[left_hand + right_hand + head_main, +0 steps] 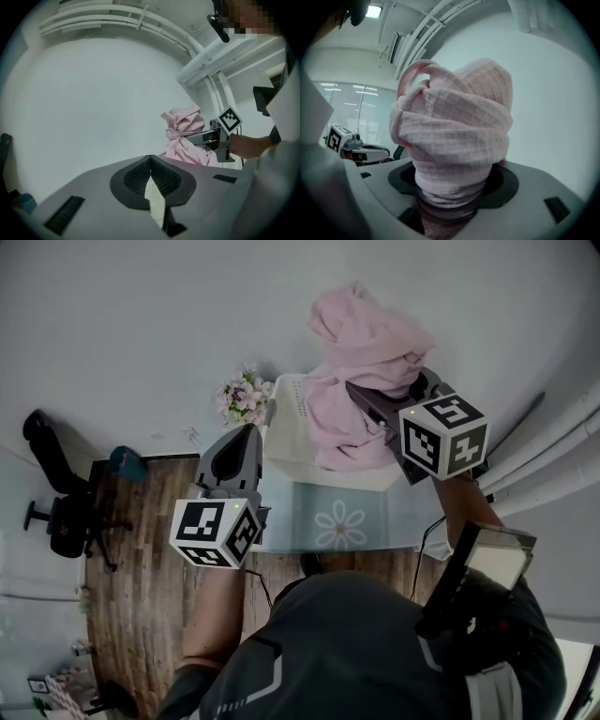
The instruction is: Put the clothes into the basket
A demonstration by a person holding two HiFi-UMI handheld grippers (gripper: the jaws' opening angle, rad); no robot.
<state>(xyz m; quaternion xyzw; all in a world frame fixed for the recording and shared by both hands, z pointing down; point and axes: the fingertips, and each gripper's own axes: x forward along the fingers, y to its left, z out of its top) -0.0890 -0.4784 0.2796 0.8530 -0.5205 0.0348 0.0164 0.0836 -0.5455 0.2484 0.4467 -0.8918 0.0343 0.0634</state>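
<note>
My right gripper (447, 206) is clenched on a pink cloth (454, 140), which bulges out of the jaws in a thick waffle-textured bundle. From the head view the right gripper (367, 397) holds that cloth (366, 352) lifted over the white basket (286, 423). The cloth's lower folds hang across the basket's far right part, though I cannot tell whether they rest inside it. The basket stands on a glass table (291, 521) printed with a daisy. My left gripper (151, 165) has its jaws pressed together with nothing gripped. In the head view it (246, 432) points at the basket's left edge, just beside a small bunch of flowers (244, 397). An office chair (61, 502) stands well off to the left on the wooden floor (141, 549).
</note>
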